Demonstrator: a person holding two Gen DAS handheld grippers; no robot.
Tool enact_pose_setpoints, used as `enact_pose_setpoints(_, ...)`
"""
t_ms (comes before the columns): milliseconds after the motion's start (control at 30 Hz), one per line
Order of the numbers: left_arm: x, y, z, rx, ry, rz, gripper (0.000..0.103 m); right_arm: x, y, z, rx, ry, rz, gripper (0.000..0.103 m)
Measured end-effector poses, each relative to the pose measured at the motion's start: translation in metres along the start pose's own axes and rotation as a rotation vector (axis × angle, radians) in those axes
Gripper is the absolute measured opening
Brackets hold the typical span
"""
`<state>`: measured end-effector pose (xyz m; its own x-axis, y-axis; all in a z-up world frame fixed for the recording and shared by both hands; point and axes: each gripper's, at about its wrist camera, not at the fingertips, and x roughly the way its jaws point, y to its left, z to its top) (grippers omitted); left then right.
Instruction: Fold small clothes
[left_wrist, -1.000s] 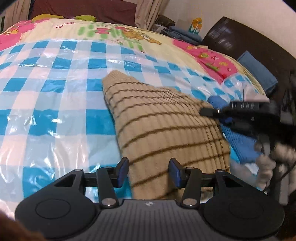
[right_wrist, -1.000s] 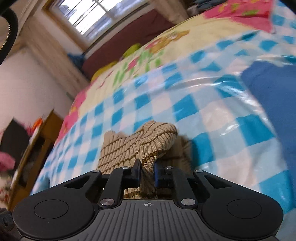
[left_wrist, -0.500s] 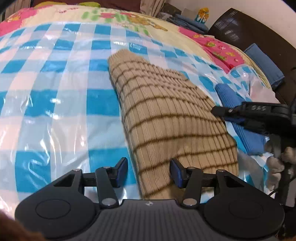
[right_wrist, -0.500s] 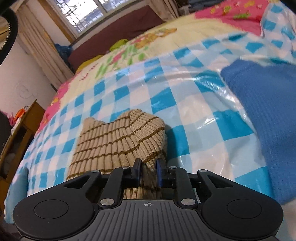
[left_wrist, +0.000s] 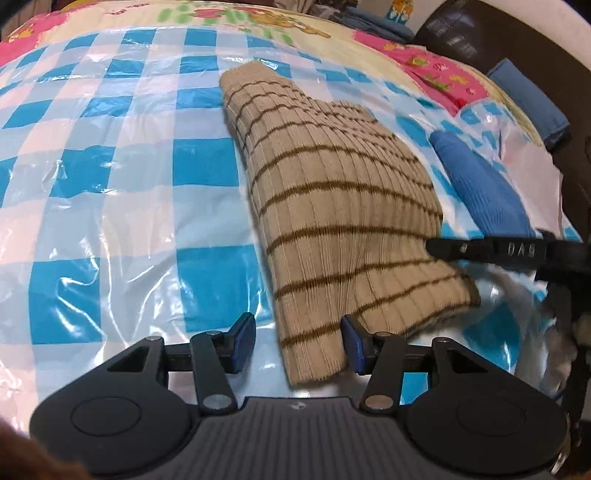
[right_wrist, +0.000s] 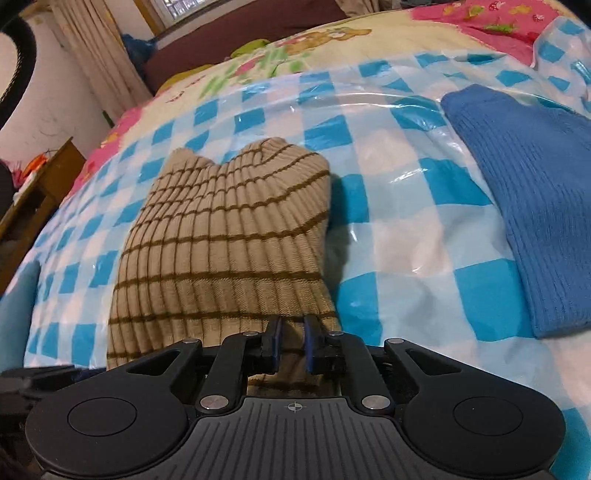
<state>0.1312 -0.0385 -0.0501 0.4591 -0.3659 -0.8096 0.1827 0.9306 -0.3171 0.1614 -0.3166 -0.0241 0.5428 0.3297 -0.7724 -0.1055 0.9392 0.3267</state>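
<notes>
A tan ribbed knit garment with thin brown stripes (left_wrist: 340, 221) lies folded on the blue-and-white checked plastic sheet (left_wrist: 110, 184) over the bed. My left gripper (left_wrist: 297, 347) is open, its blue pads on either side of the garment's near corner, not closed on it. My right gripper (right_wrist: 291, 347) is shut on the tan garment's near edge (right_wrist: 229, 251). In the left wrist view the right gripper (left_wrist: 436, 248) comes in from the right, touching the garment's right edge.
A folded blue knit garment (right_wrist: 524, 206) lies to the right of the tan one, also in the left wrist view (left_wrist: 480, 184). A dark headboard (left_wrist: 517, 48) and blue pillow (left_wrist: 532, 99) stand at far right. A wooden cabinet (right_wrist: 33, 199) stands left of the bed.
The right gripper has lowered the folded-over tan garment flat onto the sheet, still gripping its edge. The left gripper has moved forward and down so the garment's near corner lies between its open fingers.
</notes>
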Motion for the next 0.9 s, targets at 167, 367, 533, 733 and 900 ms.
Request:
enact_pose_setpoints(167, -0.022, 0.002, 0.013, 0.007, -0.042, -0.018, 0.054, -0.023, 0.014, 0.015, -0.071, -0.069, -0.016, 0.02)
enact_pose_setpoints(367, -0.02, 0.005, 0.047, -0.013, -0.126, -0.013, 0.054, -0.017, 0.038, 0.058, -0.126, -0.149, 0.044, 0.02)
enact_pose_setpoints(533, 0.002, 0.006, 0.055, -0.043, -0.113, -0.013, 0.054, 0.029, 0.064, 0.083, -0.16, -0.094, 0.125, 0.019)
enact_pose_setpoints(733, 0.015, 0.008, 0.051, -0.052, -0.069, -0.007, 0.057, 0.085, 0.046, 0.086, -0.08, -0.027, 0.011, 0.002)
enact_pose_setpoints(900, 0.005, 0.009, 0.053, -0.053, -0.101, -0.023, 0.057, 0.075, 0.024, 0.083, 0.048, -0.043, 0.069, 0.0)
